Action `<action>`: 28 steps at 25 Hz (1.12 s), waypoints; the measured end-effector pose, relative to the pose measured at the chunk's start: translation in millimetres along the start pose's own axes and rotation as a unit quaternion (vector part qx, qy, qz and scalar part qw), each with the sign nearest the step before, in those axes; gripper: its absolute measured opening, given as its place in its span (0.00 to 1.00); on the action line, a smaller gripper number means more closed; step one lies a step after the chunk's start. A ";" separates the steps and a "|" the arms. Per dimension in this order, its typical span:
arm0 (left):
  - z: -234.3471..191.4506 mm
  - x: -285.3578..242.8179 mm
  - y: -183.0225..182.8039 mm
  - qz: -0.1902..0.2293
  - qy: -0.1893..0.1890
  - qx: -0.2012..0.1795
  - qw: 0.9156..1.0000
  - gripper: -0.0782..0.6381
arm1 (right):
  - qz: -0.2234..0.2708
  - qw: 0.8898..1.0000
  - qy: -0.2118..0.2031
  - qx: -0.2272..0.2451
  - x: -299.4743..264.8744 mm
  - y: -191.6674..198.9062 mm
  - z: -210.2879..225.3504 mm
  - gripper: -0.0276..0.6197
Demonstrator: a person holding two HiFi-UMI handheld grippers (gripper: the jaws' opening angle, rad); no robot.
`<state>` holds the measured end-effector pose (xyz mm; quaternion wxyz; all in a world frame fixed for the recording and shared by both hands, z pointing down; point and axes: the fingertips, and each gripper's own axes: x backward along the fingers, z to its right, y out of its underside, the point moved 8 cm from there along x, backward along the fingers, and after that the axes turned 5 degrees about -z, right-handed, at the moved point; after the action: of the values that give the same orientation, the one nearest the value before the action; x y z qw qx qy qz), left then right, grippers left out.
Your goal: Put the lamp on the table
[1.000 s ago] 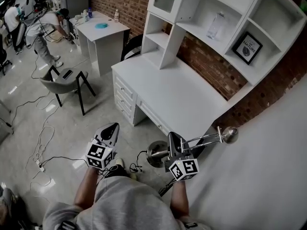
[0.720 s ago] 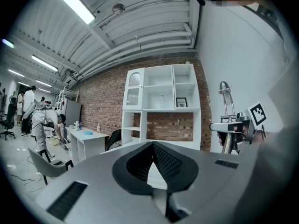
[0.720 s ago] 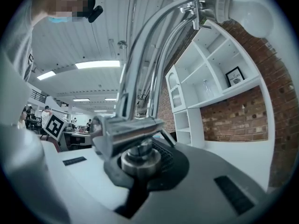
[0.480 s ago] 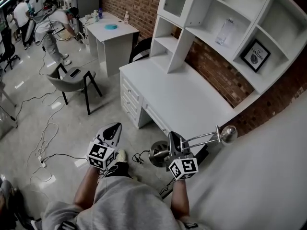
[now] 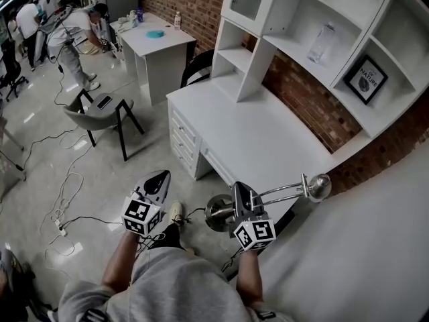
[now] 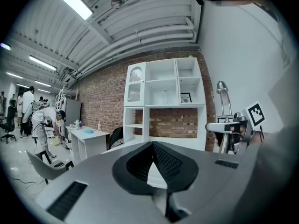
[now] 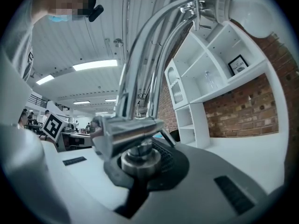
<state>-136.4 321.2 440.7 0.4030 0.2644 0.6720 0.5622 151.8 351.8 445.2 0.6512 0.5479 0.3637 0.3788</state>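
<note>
1. Head view: the right hand-held gripper (image 5: 240, 196), at lower centre of the frame, is clamped on the stem of the lamp (image 5: 285, 192).
2. The lamp's long axis runs across the frame, with the base left of the jaws and the head out to the right.
3. The tabletop (image 5: 268, 136) lies just above, at frame centre.
4. The left hand-held gripper (image 5: 157, 180), closed and empty at lower left, sits farther from it.

A chrome-silver lamp (image 5: 288, 192) gleams against a white desk (image 5: 268, 139) and white shelving (image 5: 295, 19), backed by a red-brown brick wall (image 5: 305, 102). The left gripper (image 5: 158, 178) and right gripper (image 5: 238, 189) are grey with black pads, each bearing a cube of black-and-white square markers. Elsewhere are a black-framed picture (image 5: 365, 79), a grey chair (image 5: 94, 107) on black legs and a pale grey floor (image 5: 40, 173).
</note>
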 end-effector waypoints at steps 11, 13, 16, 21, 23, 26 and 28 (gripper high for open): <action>-45.6 -77.4 -14.0 -0.011 0.007 -0.002 1.000 0.11 | -0.010 1.000 0.004 0.001 -75.0 -8.0 38.0 0.07; -54.6 -92.6 -19.6 -0.010 0.014 -0.003 1.000 0.11 | -0.011 1.000 0.008 0.005 -90.1 -12.2 44.1 0.07; -68.5 -113.5 -27.8 -0.013 0.021 -0.005 1.000 0.11 | -0.014 1.000 0.014 0.010 -112.1 -17.6 52.5 0.07; -94.5 -146.4 -40.9 -0.015 0.033 -0.006 0.999 0.11 | -0.012 0.999 0.030 0.008 -146.1 -26.0 66.2 0.07; -105.7 -159.9 -46.3 -0.015 0.038 -0.006 0.999 0.11 | -0.010 0.999 0.035 0.008 -159.6 -30.9 71.7 0.07; -120.8 -178.0 -51.5 -0.012 0.044 -0.007 0.999 0.11 | -0.006 0.999 0.041 0.011 -177.8 -36.7 78.5 0.07; -130.8 -188.3 -52.9 -0.010 0.046 -0.007 0.999 0.11 | -0.006 0.999 0.045 0.014 -189.1 -39.1 81.9 0.07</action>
<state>-140.2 86.0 441.2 0.3791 0.2283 0.6887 0.5743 143.4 142.9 428.7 0.6284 0.5377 0.4010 0.3940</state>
